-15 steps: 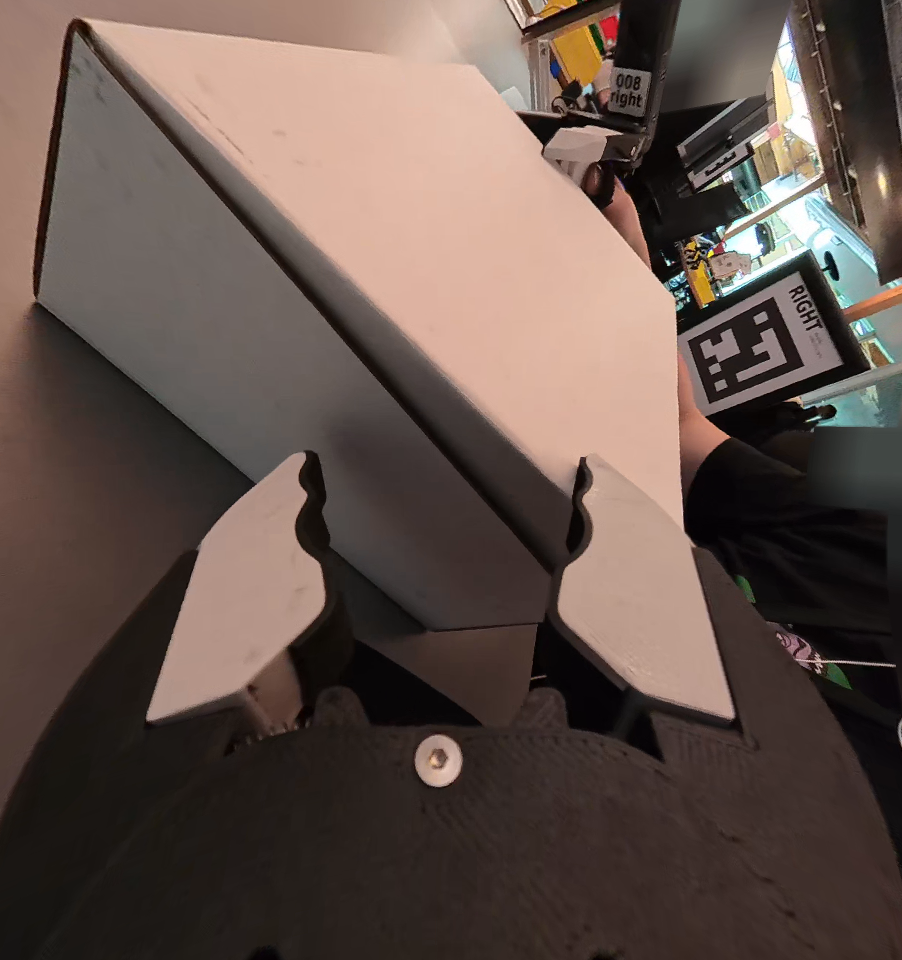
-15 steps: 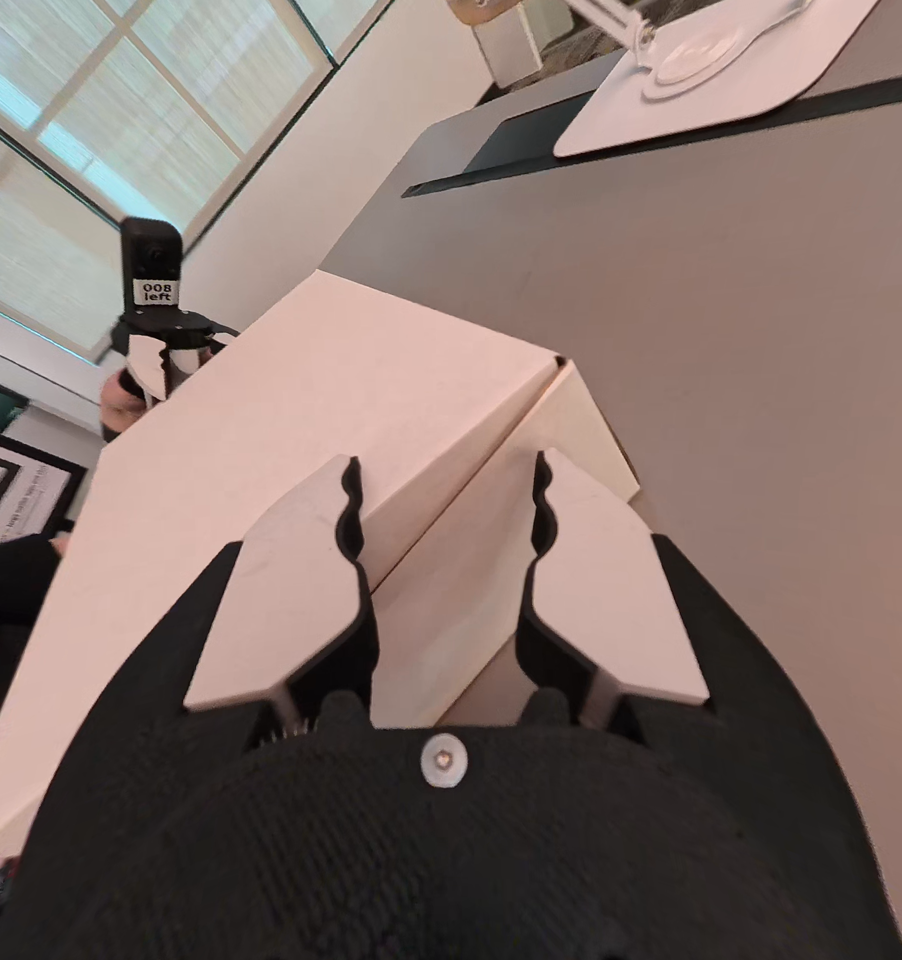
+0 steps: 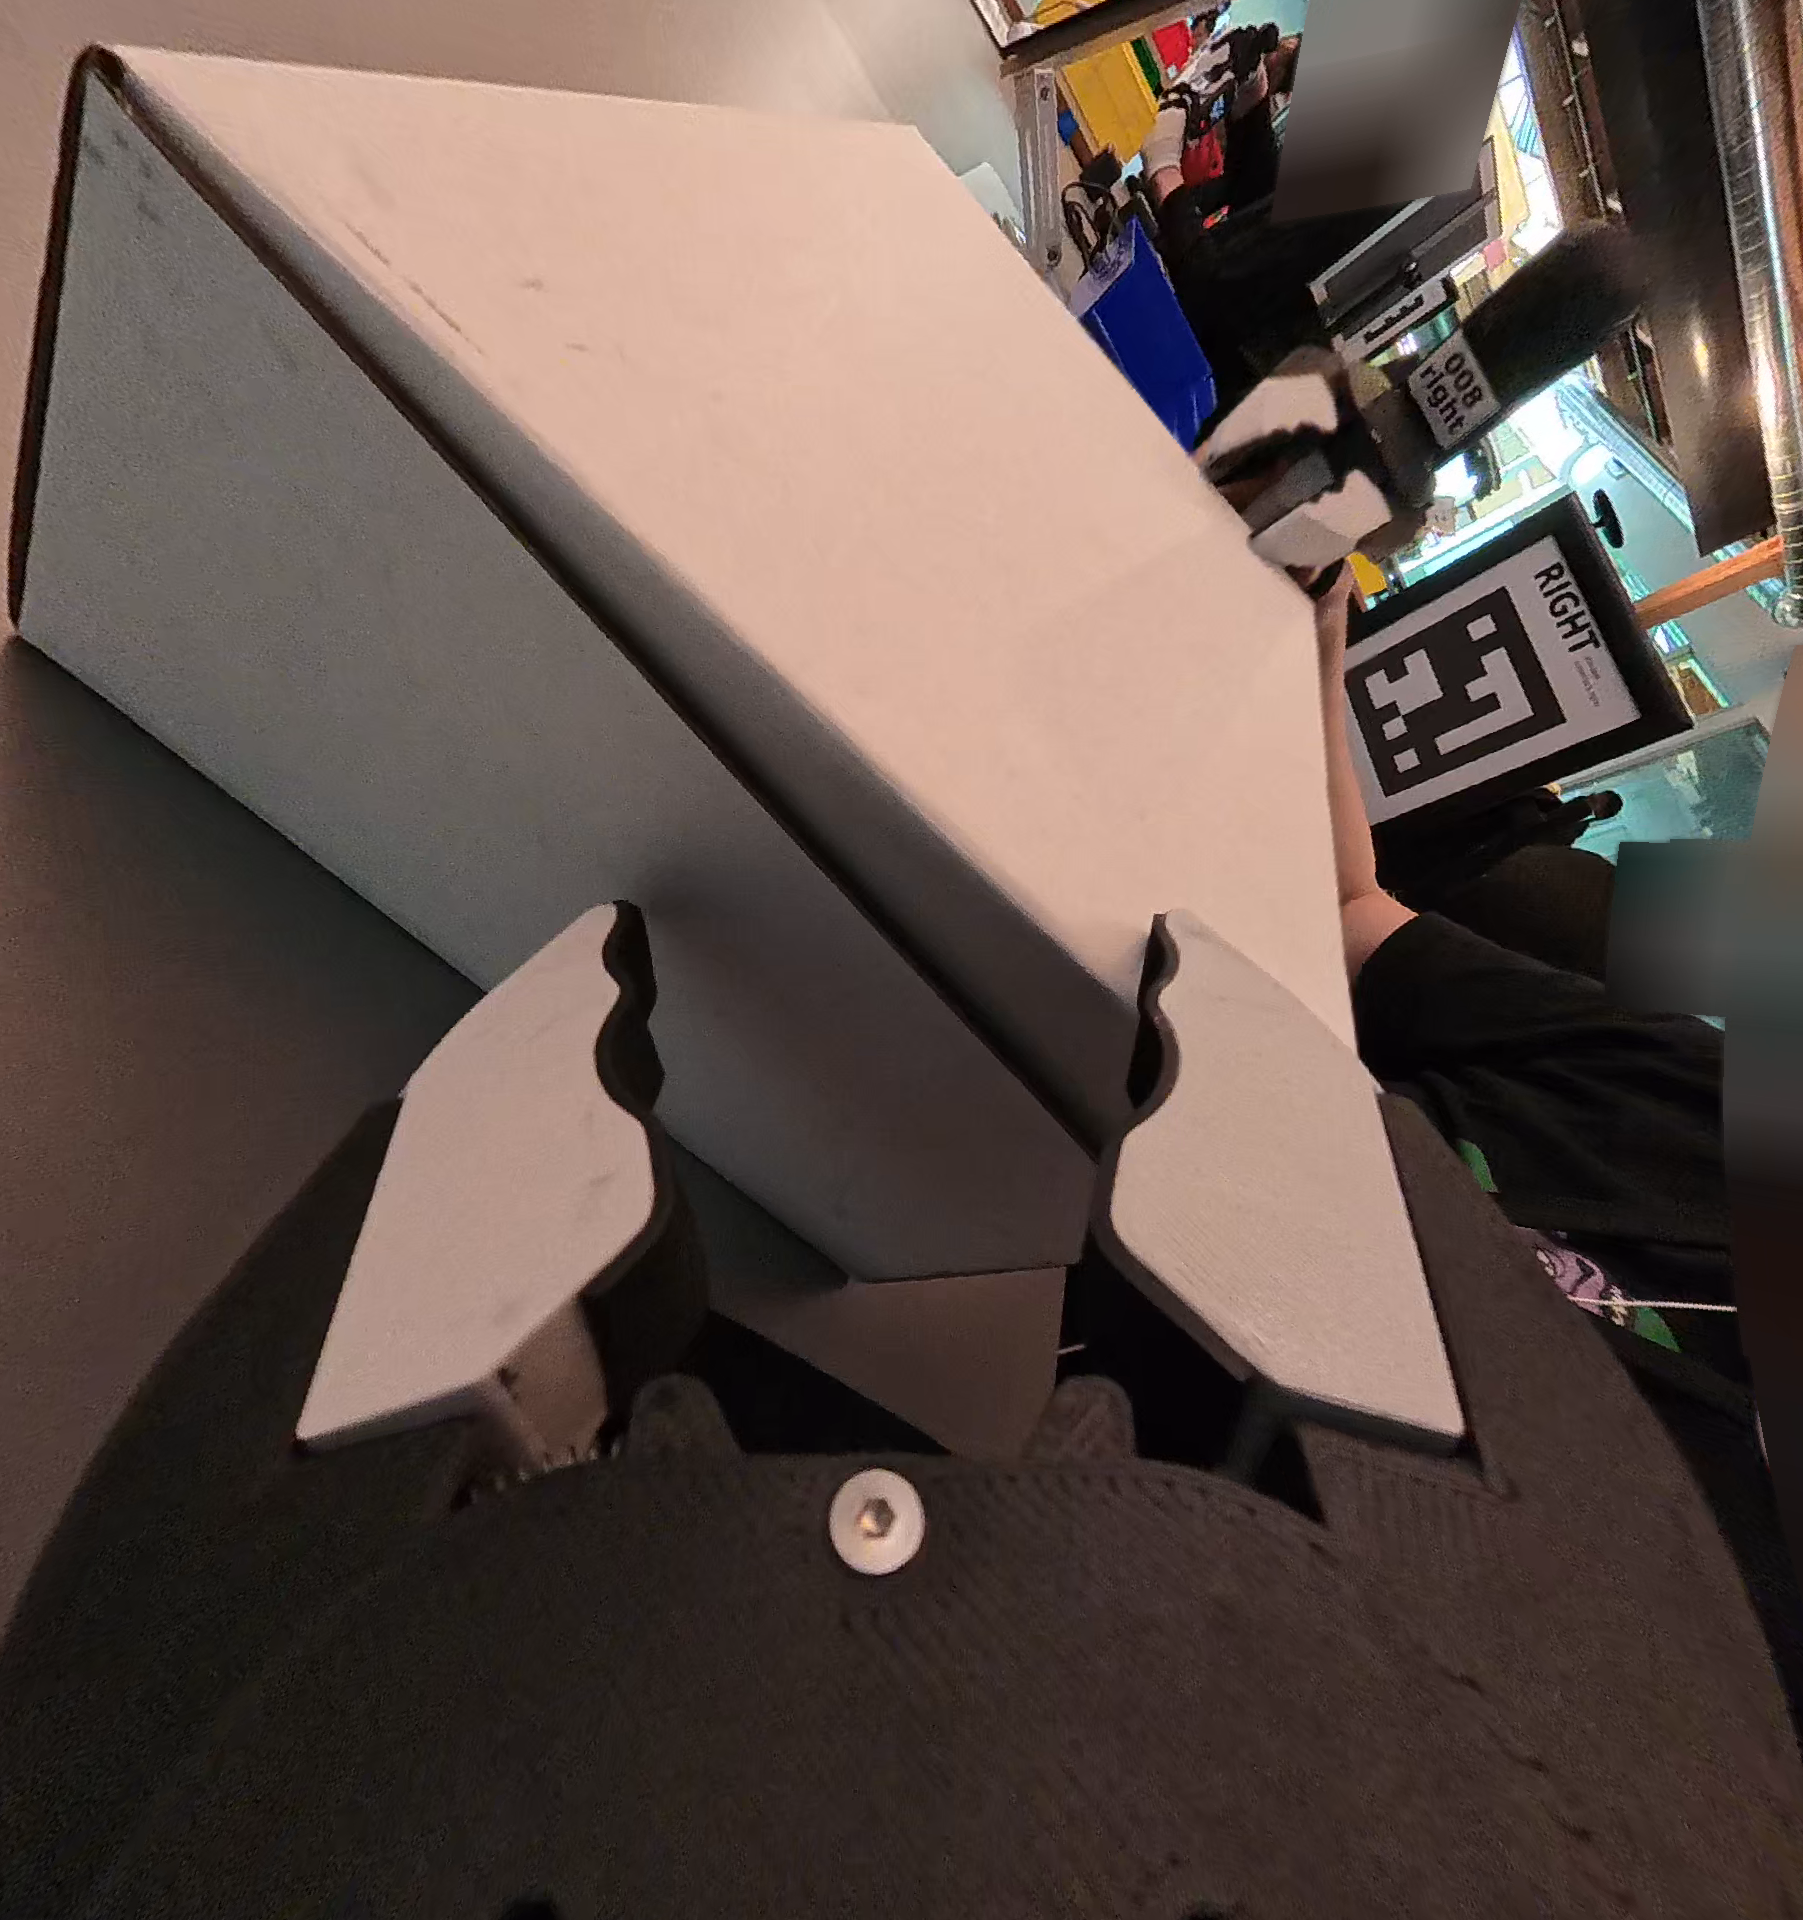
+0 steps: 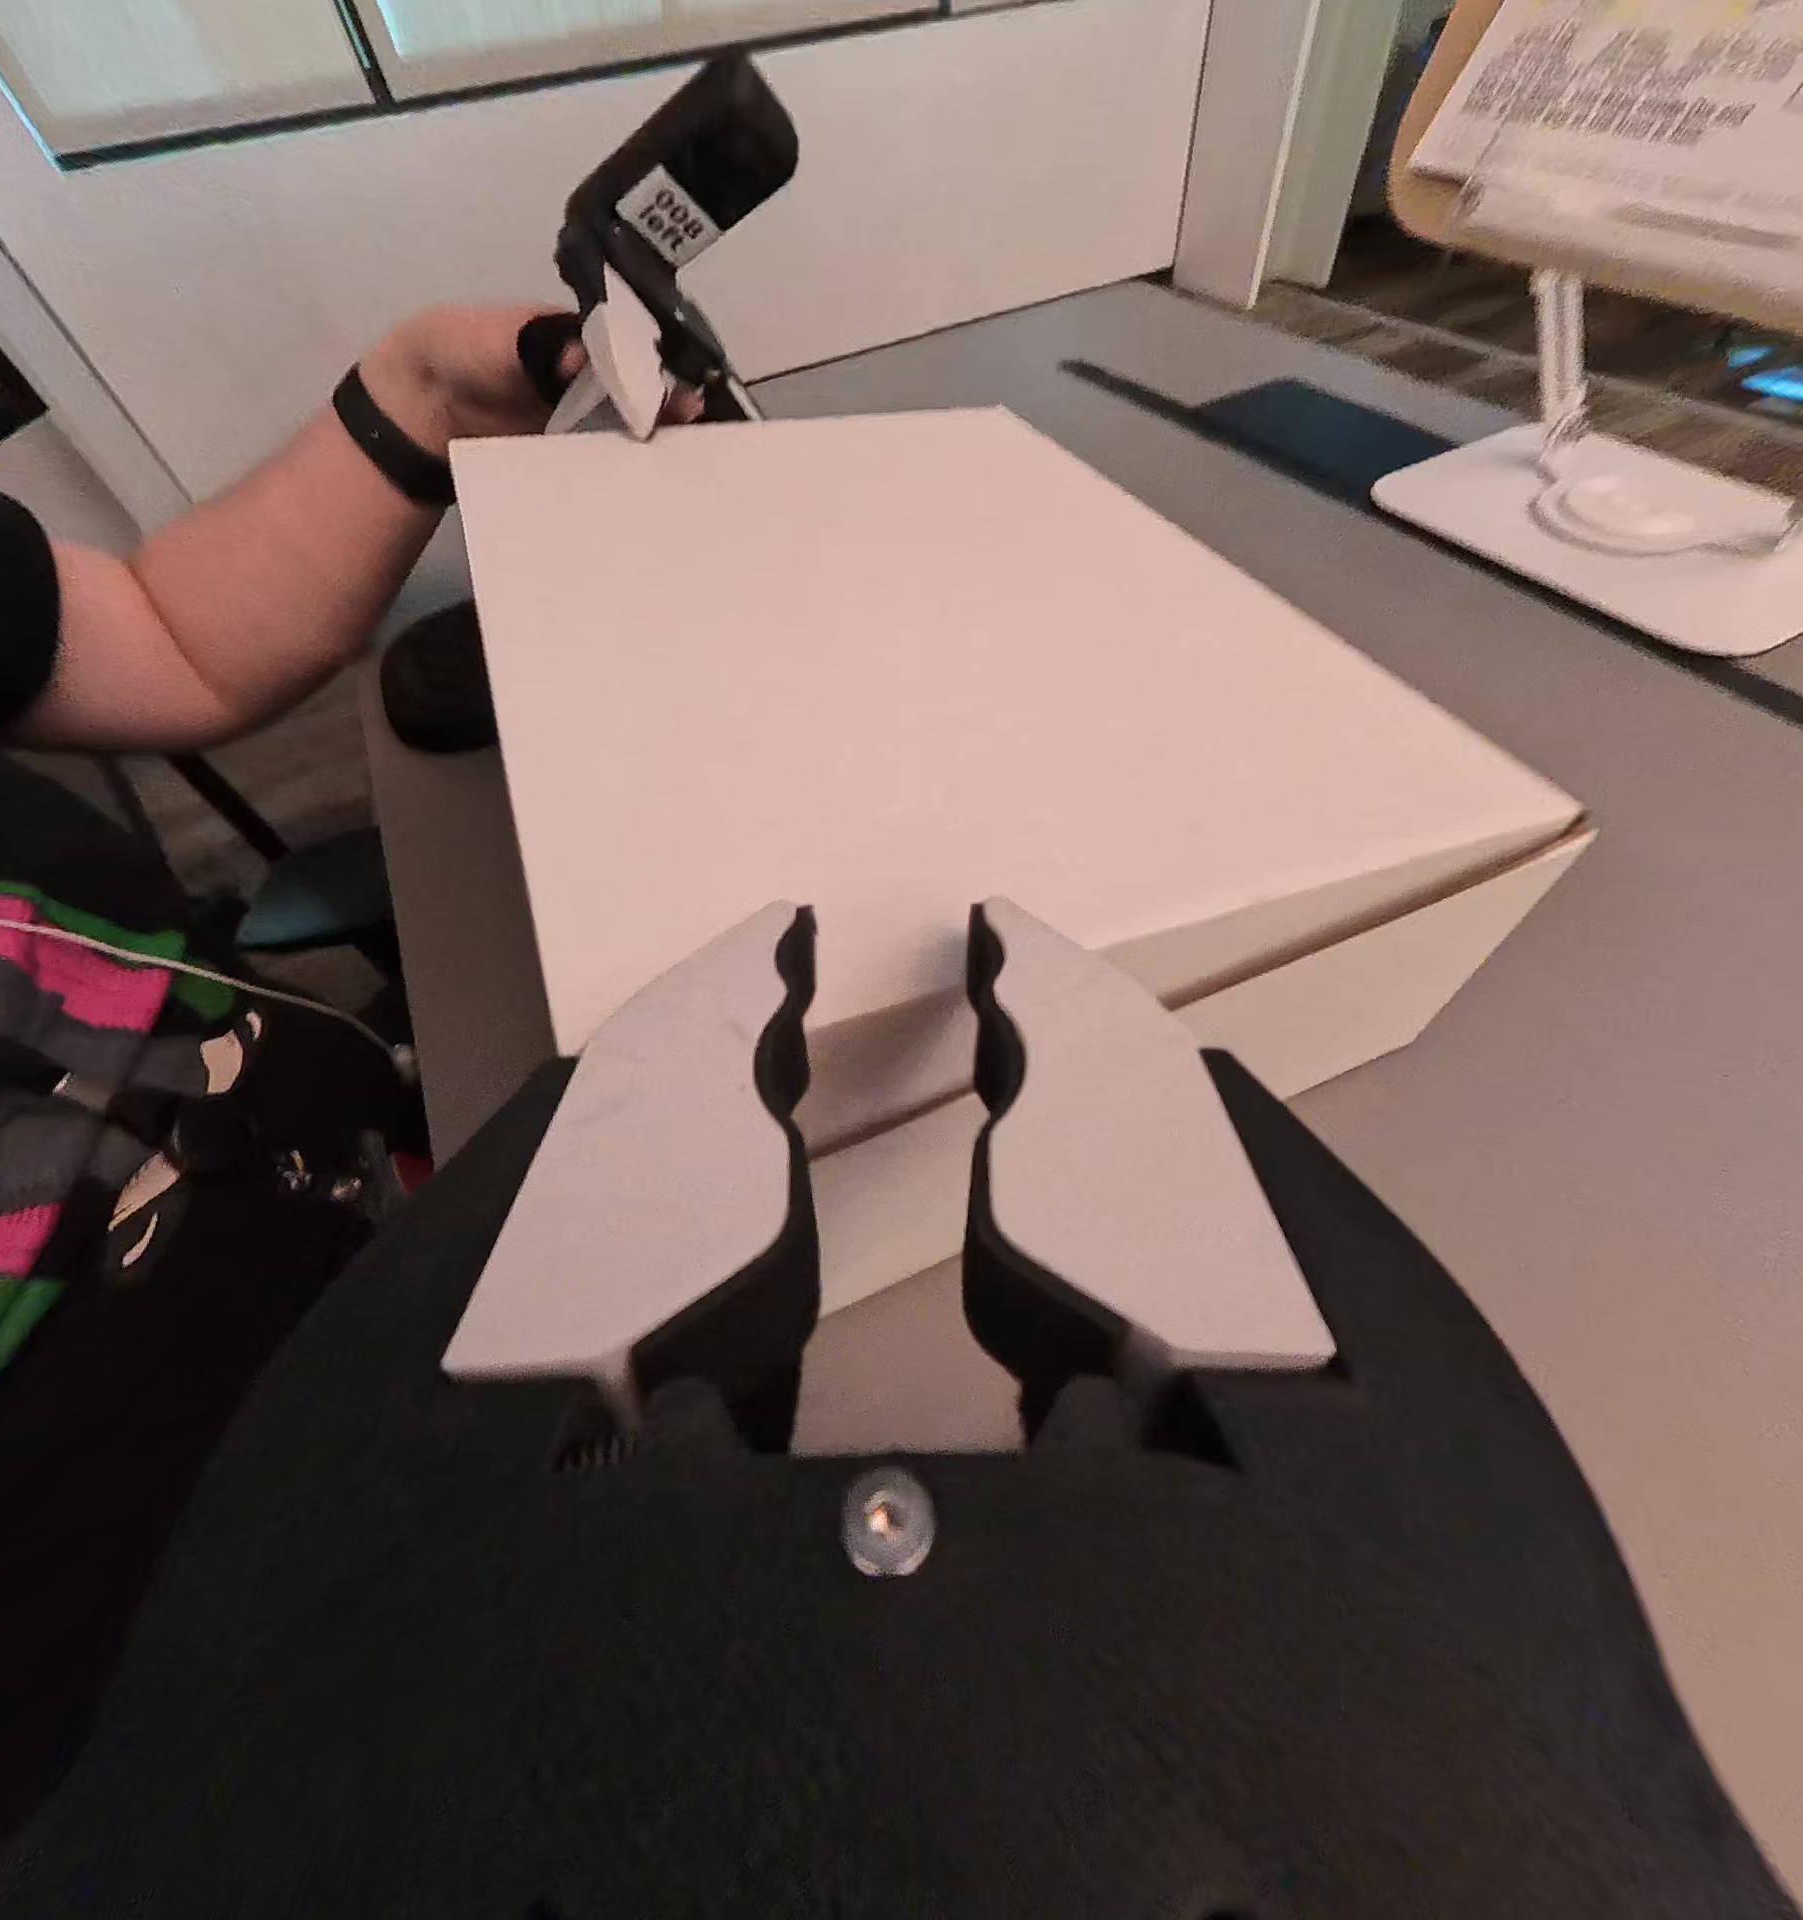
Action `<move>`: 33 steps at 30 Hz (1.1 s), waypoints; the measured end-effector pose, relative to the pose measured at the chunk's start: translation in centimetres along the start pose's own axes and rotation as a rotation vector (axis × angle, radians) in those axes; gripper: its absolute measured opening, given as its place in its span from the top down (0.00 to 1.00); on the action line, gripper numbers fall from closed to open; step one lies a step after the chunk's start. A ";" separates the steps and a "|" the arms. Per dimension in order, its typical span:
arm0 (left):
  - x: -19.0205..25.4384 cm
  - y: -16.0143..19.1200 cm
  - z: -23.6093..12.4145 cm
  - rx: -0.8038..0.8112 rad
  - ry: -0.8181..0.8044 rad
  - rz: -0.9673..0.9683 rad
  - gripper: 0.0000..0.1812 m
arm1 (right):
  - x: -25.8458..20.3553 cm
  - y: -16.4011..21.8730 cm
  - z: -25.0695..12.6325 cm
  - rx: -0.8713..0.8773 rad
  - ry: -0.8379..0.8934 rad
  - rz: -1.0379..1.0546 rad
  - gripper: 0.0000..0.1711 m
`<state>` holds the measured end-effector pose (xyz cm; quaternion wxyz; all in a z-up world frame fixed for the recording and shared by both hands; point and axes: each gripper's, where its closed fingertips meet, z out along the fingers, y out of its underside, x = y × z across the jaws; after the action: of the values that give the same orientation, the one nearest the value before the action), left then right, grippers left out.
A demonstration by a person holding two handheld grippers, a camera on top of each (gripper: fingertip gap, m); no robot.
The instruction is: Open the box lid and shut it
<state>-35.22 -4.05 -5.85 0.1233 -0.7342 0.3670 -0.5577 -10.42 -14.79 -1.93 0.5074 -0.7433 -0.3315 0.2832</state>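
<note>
A white cardboard box [image 4: 876,675] lies on the grey table [image 4: 1624,1195], its lid down with a thin brown seam along the side. My right gripper [image 4: 889,920] is open with a narrow gap, just above the lid's near corner, holding nothing. My left gripper [image 3: 892,925] is wide open, its jaws on either side of the box's [image 3: 772,468] nearest corner, gripping nothing. It also shows in the right wrist view [image 4: 627,364] at the box's far left corner. The right gripper shows blurred in the left wrist view [image 3: 1292,488] at the far edge.
A white stand [image 4: 1603,551] holding a tilted board stands at the back right of the table. A framed black-and-white marker board [image 3: 1479,696] stands beyond the box. The person's arm [image 4: 253,603] reaches in from the left.
My right gripper has swung round to a level pose over the box's near corner and its jaws have narrowed by about half. My left gripper has hardly moved and stays wide open.
</note>
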 end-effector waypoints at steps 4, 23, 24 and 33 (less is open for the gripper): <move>-0.8 0.7 0.3 -0.021 -0.050 -0.016 0.50 | -0.3 2.4 0.6 -0.062 -0.025 0.007 0.87; 3.8 4.7 -0.5 0.300 -0.492 0.372 0.67 | -0.3 2.7 0.8 -0.086 0.028 -0.012 0.87; 3.9 4.6 -0.4 0.310 -0.482 0.380 0.73 | -0.3 2.6 0.8 -0.094 0.034 -0.023 0.87; 3.4 4.1 -1.1 0.298 -0.536 0.415 0.87 | -0.5 2.7 0.9 -0.145 0.046 -0.057 0.87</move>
<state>-37.49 -8.90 -5.42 0.4310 -0.7382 0.3776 -0.3561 -10.88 -15.35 -4.69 0.4677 -0.7747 -0.3601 0.2268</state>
